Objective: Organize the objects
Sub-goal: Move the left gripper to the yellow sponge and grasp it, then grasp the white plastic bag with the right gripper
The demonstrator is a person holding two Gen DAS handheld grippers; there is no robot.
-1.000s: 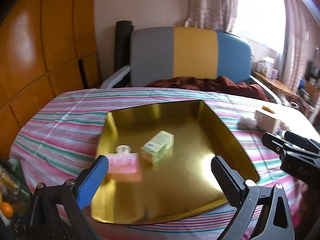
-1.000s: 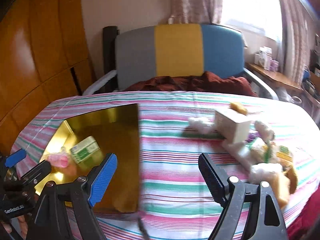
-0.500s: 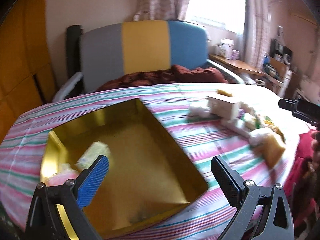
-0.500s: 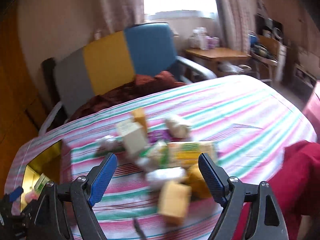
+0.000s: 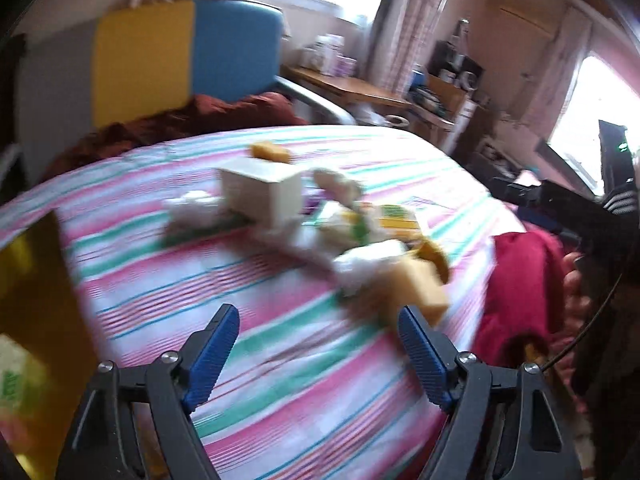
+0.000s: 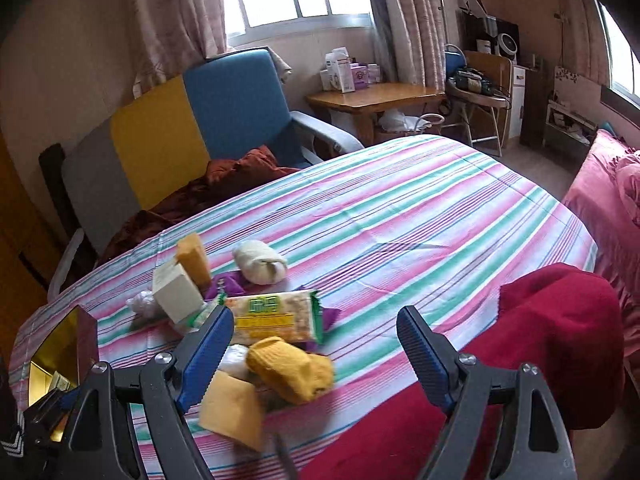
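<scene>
A heap of small items lies on the striped tablecloth (image 6: pixel 400 216): a white box (image 6: pixel 176 292), a snack packet (image 6: pixel 276 316), a yellow sock roll (image 6: pixel 292 372), a white sock roll (image 6: pixel 260 266) and tan blocks (image 6: pixel 232 408). The heap also shows, blurred, in the left wrist view, with the white box (image 5: pixel 260 196). The gold tray (image 6: pixel 60 352) sits at the far left, also in the left wrist view (image 5: pixel 36 300). My right gripper (image 6: pixel 316 340) is open and empty just right of the heap. My left gripper (image 5: pixel 320 344) is open and empty over bare cloth before the heap.
A grey, yellow and blue chair (image 6: pixel 180 128) with a dark red cloth stands behind the table. A red garment (image 6: pixel 552 340) lies over the table's right front edge. A wooden side table (image 6: pixel 376 100) and a pink bed (image 6: pixel 608 208) stand to the right.
Both grippers have swung right, from the gold tray to the heap of items. The left wrist view is now blurred by motion. Both stay open and empty.
</scene>
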